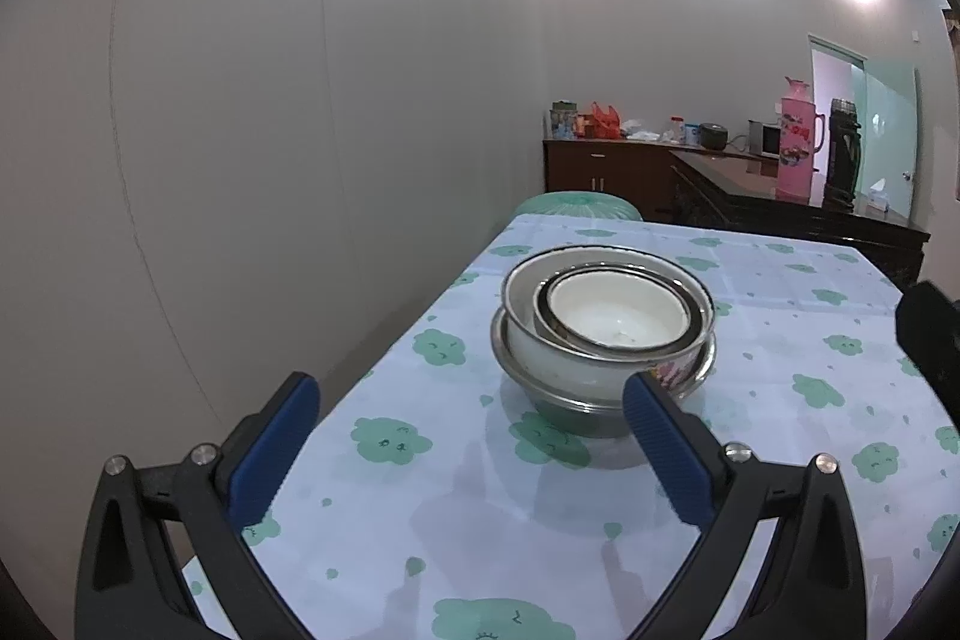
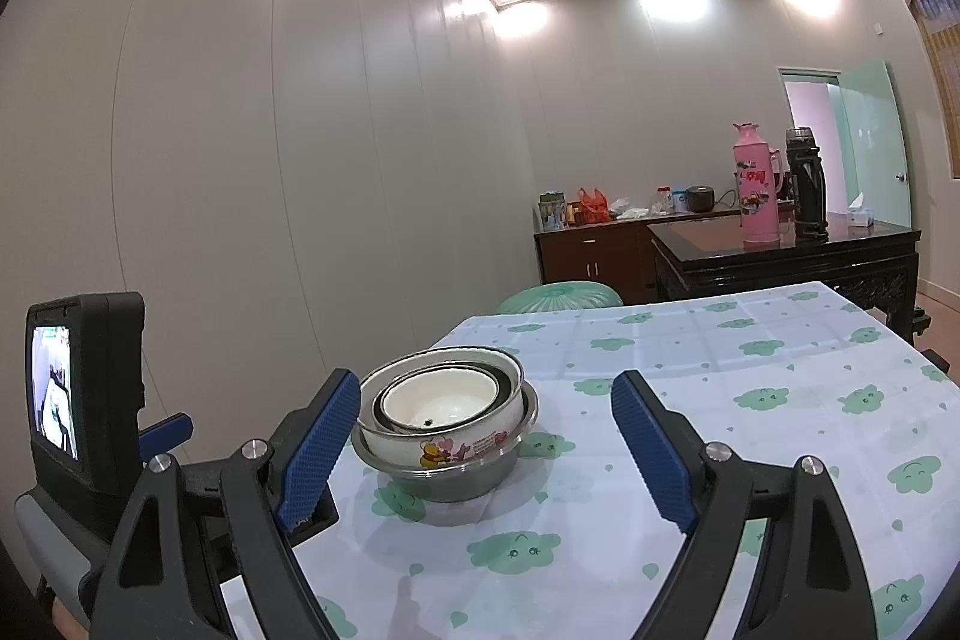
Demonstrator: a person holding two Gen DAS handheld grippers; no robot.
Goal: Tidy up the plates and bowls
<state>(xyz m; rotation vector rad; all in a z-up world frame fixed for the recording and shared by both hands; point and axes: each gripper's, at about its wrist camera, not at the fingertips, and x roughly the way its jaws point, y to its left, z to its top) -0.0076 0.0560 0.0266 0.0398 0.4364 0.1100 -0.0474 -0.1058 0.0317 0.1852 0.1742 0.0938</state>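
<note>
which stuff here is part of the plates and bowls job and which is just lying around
Job:
- steel outer bowl
- white cartoon-printed bowl
- steel-rimmed bowl
- cream inner bowl

Lying about:
- pink flask
- dark flask
- orange bag
- tissue box

Nested bowl stack (image 1: 606, 334) on cloud-print tablecloth (image 1: 780, 340); left gripper (image 1: 468, 406) fingers apart, empty.

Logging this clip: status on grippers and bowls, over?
Left gripper open, empty. Right gripper open, empty. Nested bowl stack upright on the table, untouched. Nothing in the way.
</note>
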